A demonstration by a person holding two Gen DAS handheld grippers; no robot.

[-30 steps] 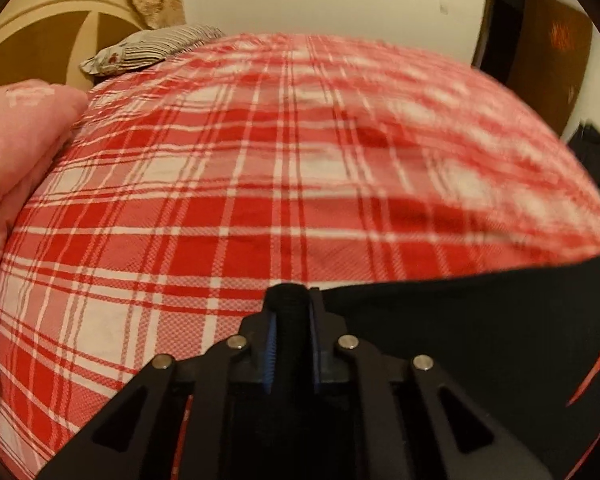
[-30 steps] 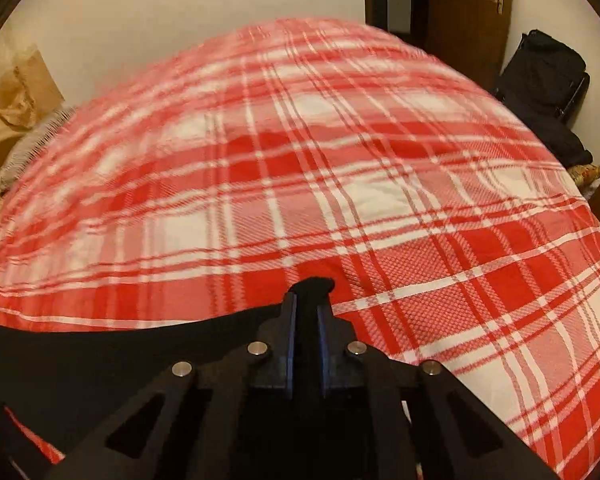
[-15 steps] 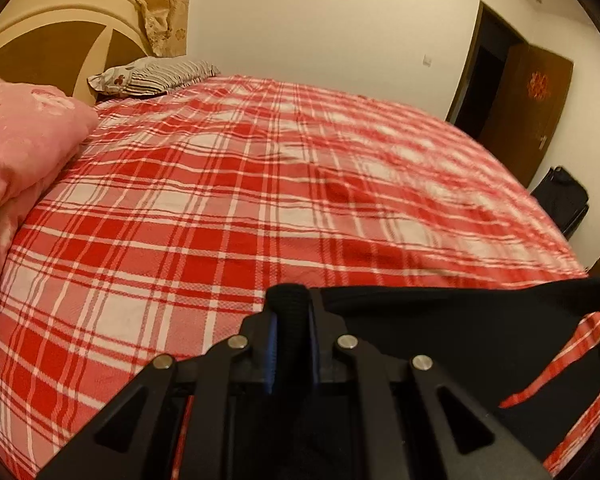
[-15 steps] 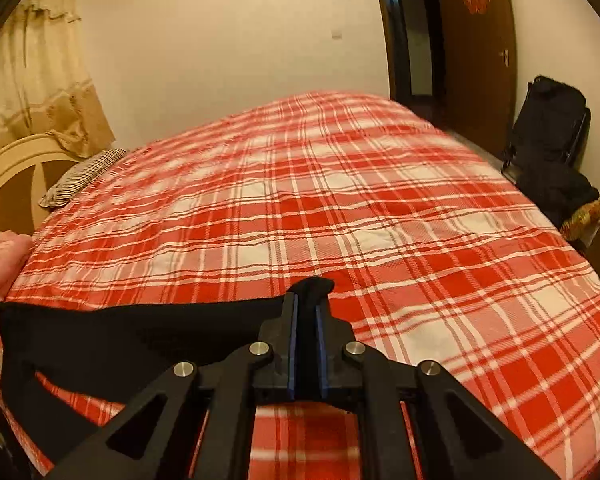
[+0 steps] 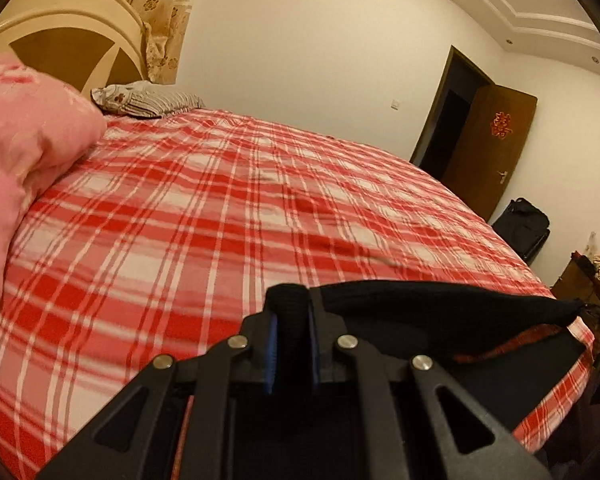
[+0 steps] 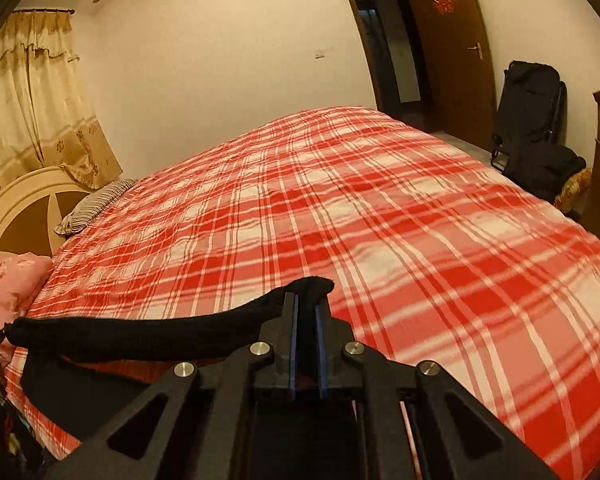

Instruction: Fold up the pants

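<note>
The black pants [image 5: 440, 312] hang stretched between my two grippers above the near edge of the bed. My left gripper [image 5: 290, 312] is shut on one end of the top edge; the cloth sticks out between its blue pads. My right gripper [image 6: 306, 304] is shut on the other end of the same pants [image 6: 140, 332]. The top edge sags slightly between them. The rest of the pants hangs below and is mostly hidden by the gripper bodies.
The bed has a red and white plaid sheet [image 5: 240, 216]. A pink quilt [image 5: 24, 136] lies at the left, with a striped pillow [image 5: 148, 98] by the headboard [image 6: 24, 208]. A black bag [image 6: 532, 120] and a wooden door [image 6: 448, 40] stand beyond the bed's right side.
Both grippers have risen and tilted up with the pants in them; the views now show walls and door. The pants' top edge is less taut and sags.
</note>
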